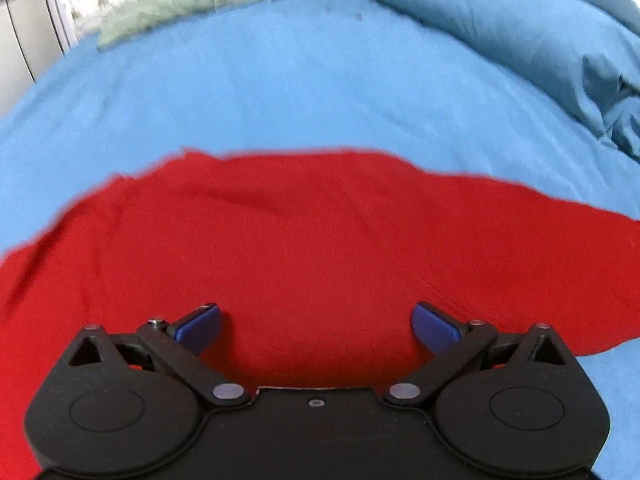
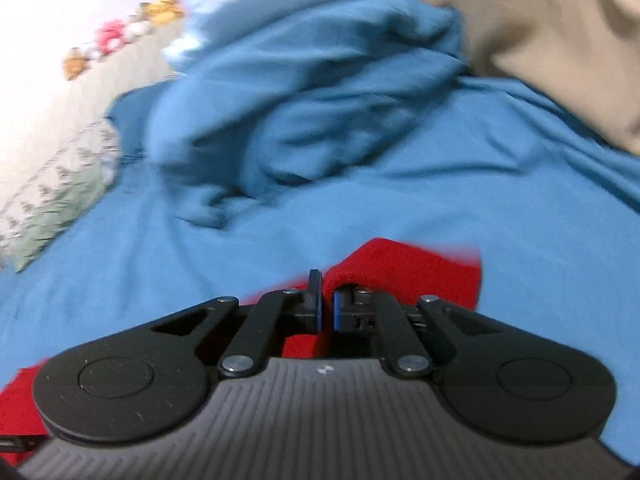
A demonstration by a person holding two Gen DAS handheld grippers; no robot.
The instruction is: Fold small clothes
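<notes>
Bed: blue sheet (image 1: 280,92) takes up most of both views, with a rumpled blue duvet (image 2: 288,120) heaped at the far side and a green patterned pillow (image 1: 168,4) up by the head end.

Garment: red cloth (image 1: 312,240) spread mostly flat on the sheet, right under the left tool, a few soft wrinkles across it.

Left tool (image 1: 316,326): wide open over the middle of the red cloth, nothing between its blue pads.

Right tool (image 2: 327,300): pinched nearly closed at a raised corner of the red cloth, looks like it has that edge, though blur makes it a bit iffy.

Handling: I'd guess light, floppy, thin knit stuff, so it'll sag and slide. Grab at corners or hems, not mid-panel.

Hard to see: what kind of garment it is. Its near edge is cut off behind both tools, and the right view is smeared.
</notes>
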